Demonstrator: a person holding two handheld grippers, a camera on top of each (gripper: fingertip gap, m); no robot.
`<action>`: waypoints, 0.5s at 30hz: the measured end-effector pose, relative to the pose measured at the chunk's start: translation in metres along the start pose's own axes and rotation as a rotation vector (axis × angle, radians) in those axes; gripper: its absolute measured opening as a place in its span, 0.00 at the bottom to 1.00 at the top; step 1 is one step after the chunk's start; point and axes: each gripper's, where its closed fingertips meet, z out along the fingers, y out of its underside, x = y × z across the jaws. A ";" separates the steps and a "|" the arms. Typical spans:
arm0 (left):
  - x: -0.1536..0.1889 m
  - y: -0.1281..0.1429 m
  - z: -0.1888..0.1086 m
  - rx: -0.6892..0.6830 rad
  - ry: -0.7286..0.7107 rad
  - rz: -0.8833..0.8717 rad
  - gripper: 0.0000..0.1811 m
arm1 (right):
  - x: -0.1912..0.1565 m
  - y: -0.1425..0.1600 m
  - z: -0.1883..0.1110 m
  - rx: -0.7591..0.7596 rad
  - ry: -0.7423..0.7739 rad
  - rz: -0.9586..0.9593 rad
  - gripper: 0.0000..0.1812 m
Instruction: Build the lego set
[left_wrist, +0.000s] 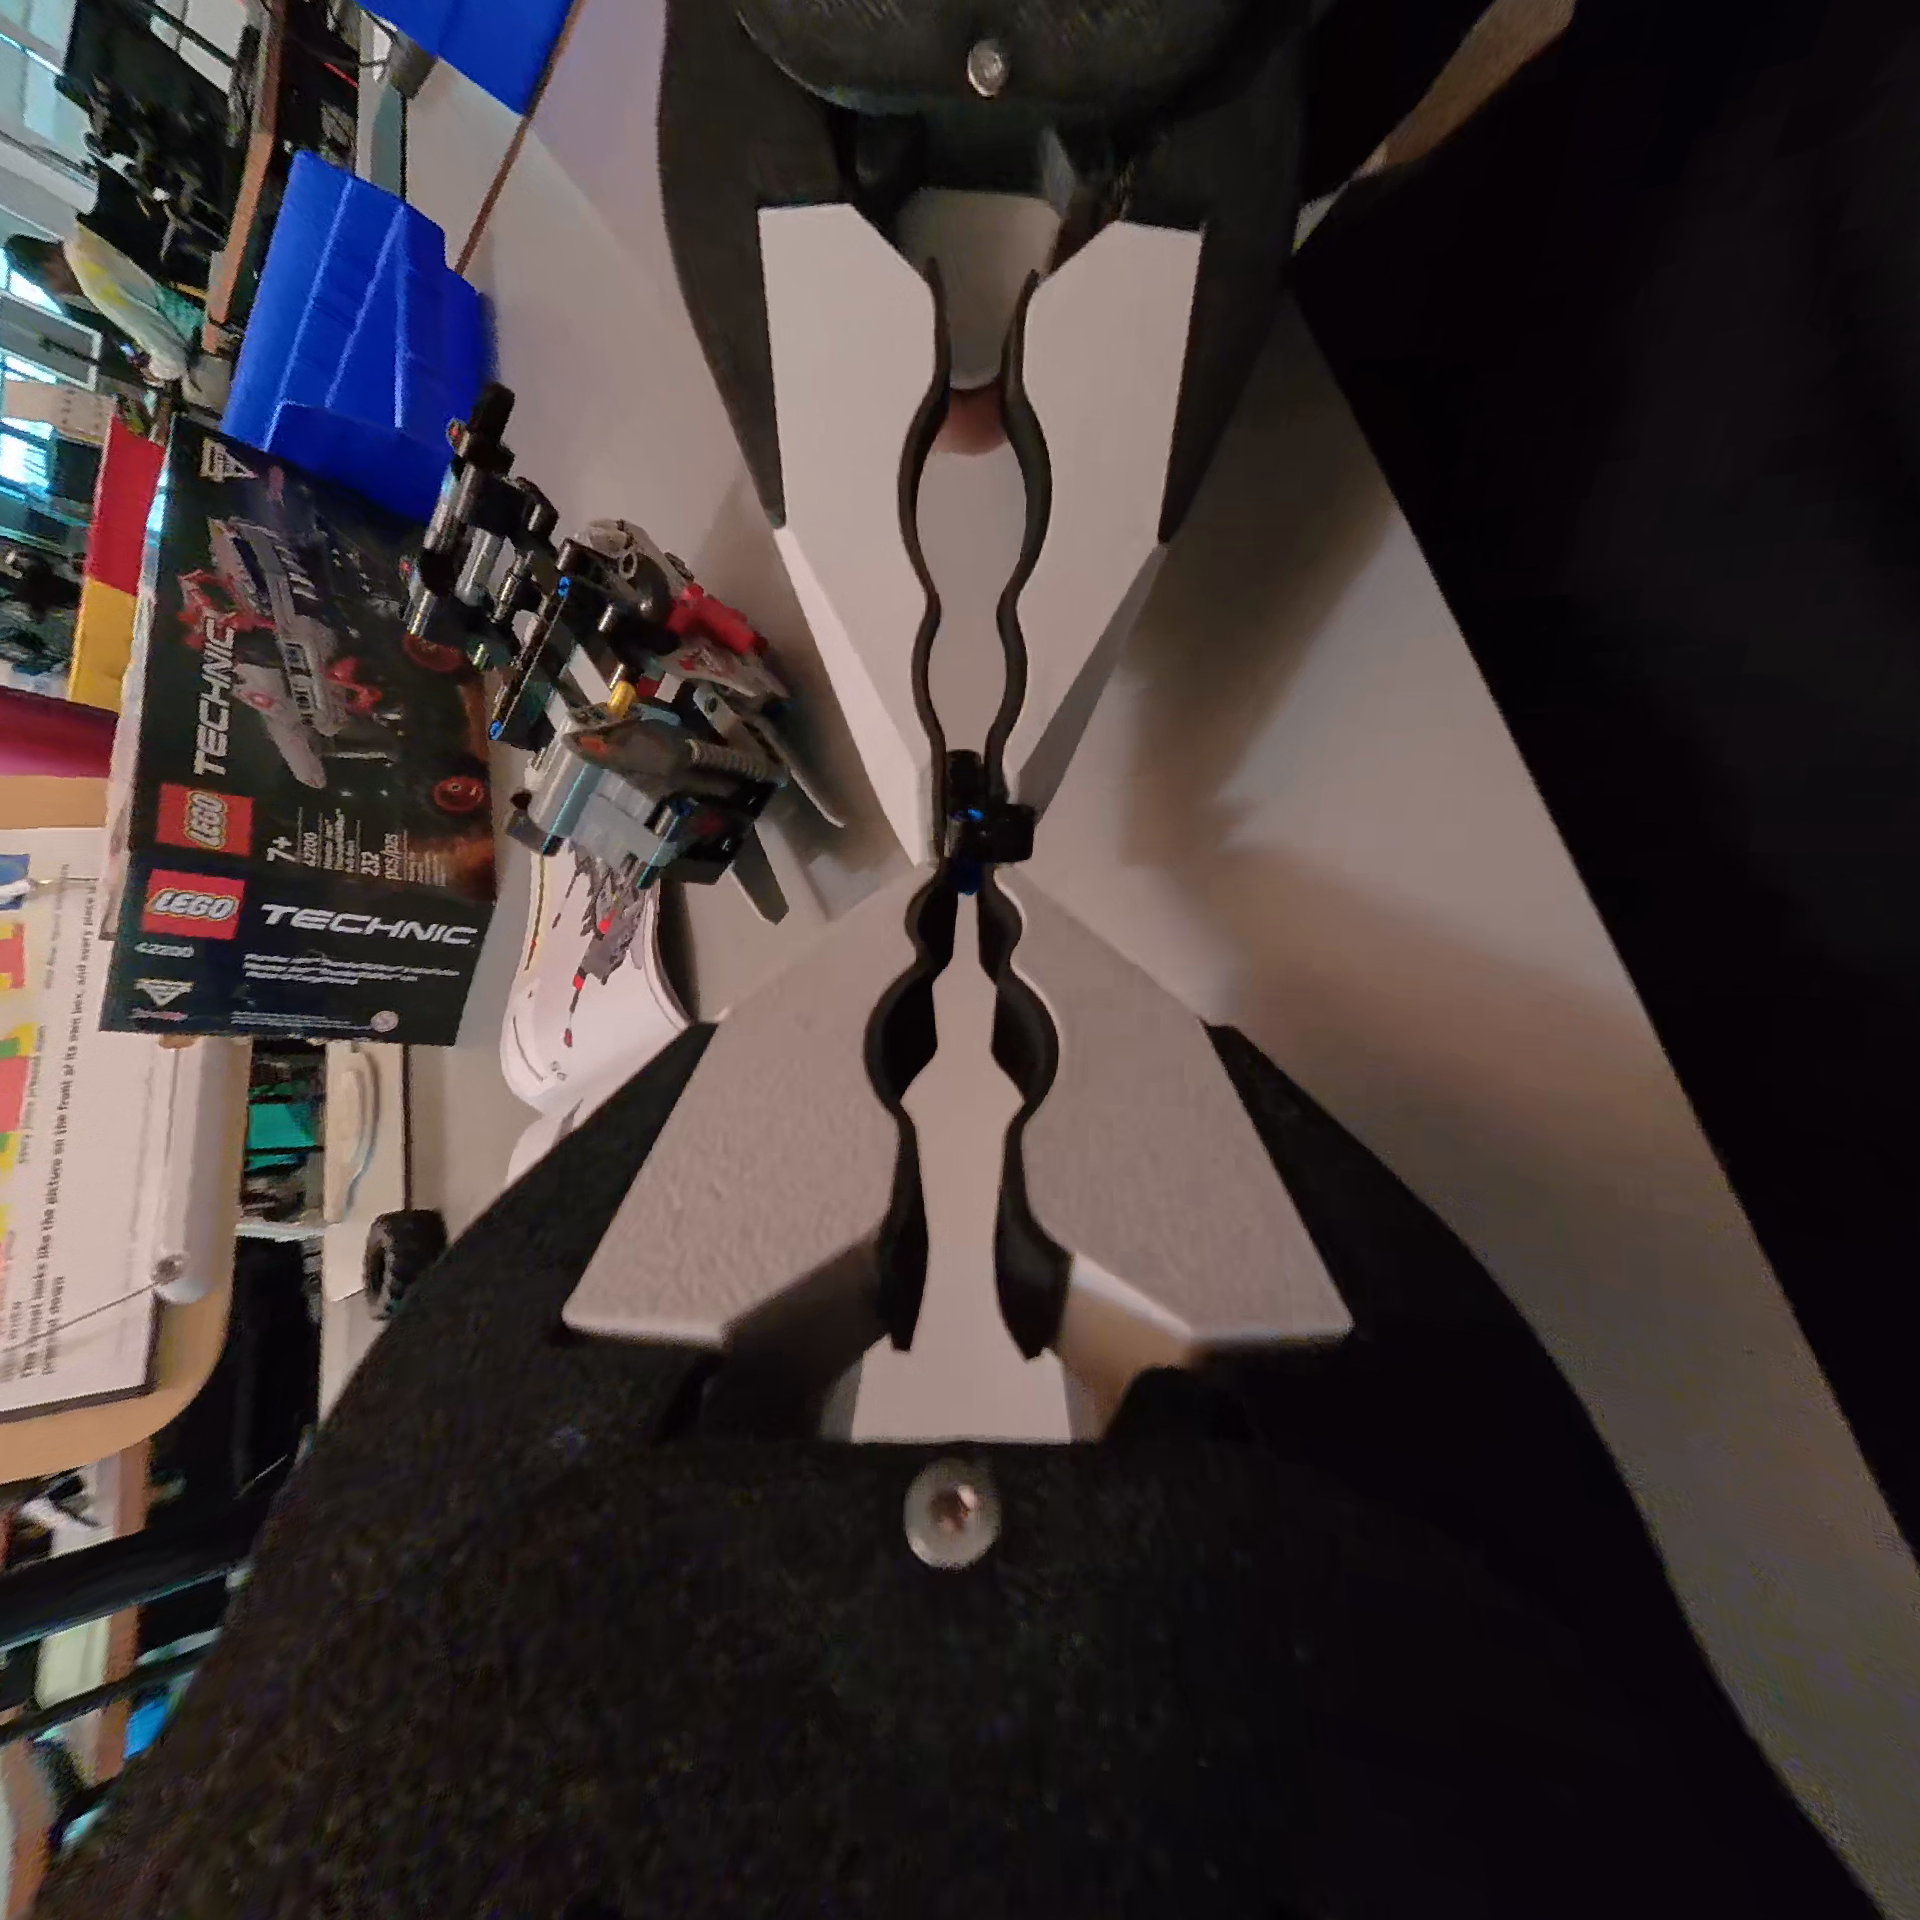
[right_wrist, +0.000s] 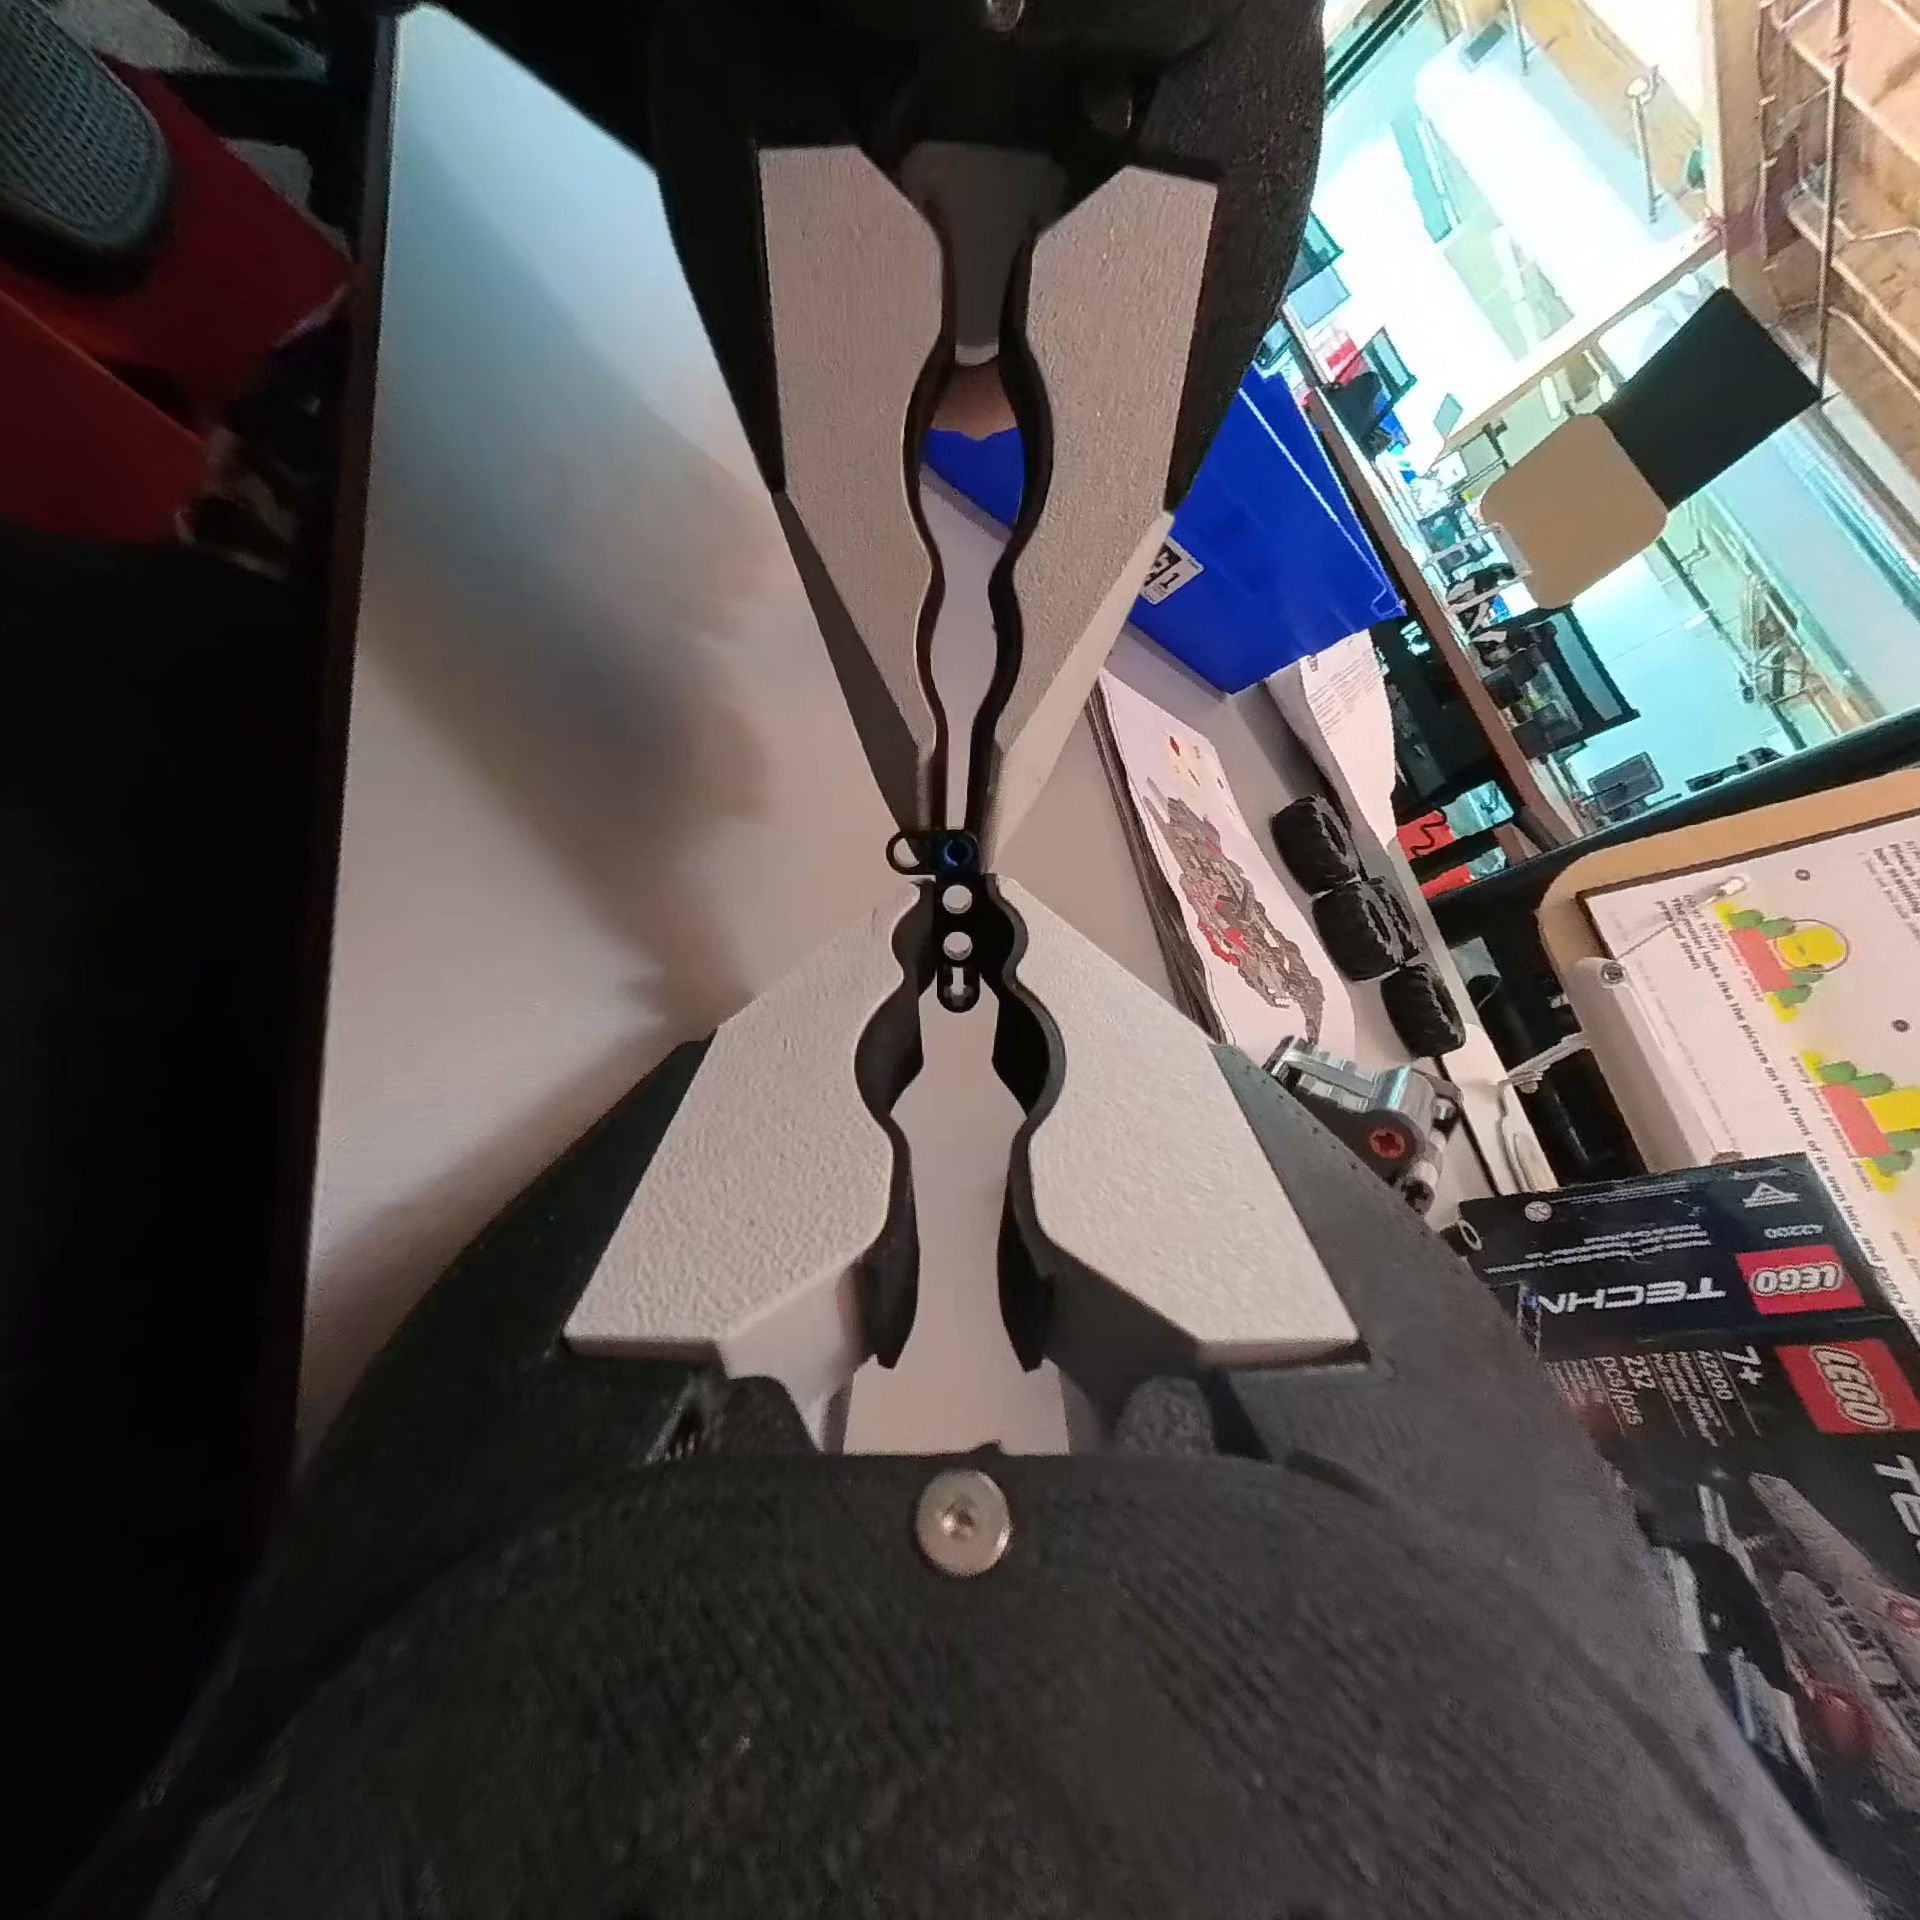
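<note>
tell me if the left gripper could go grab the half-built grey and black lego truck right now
Probably not yet. The left gripper is shut on a small black lego piece with a blue pin, met tip to tip by the right gripper. The half-built truck sits unobstructed on the white table.

The small black piece (left_wrist: 977, 821) pinched at the left tool's (left_wrist: 971, 831) tips is mostly covered by them. Right of the right tool (right_wrist: 951, 862), the Lego box (right_wrist: 1714, 1351) runs off the picture's edge; three black tyres (right_wrist: 1361, 914) look blurred.
</note>
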 end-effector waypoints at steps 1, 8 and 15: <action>0.000 0.001 0.001 -0.006 -0.004 0.011 0.01 | 0.000 0.001 0.001 -0.011 0.003 -0.020 0.03; 0.002 -0.001 -0.001 0.082 0.028 -0.105 0.01 | -0.001 -0.001 -0.002 0.010 -0.005 -0.012 0.03; 0.000 -0.003 -0.003 0.109 0.069 -0.261 0.01 | 0.000 -0.003 -0.002 0.027 -0.011 0.068 0.04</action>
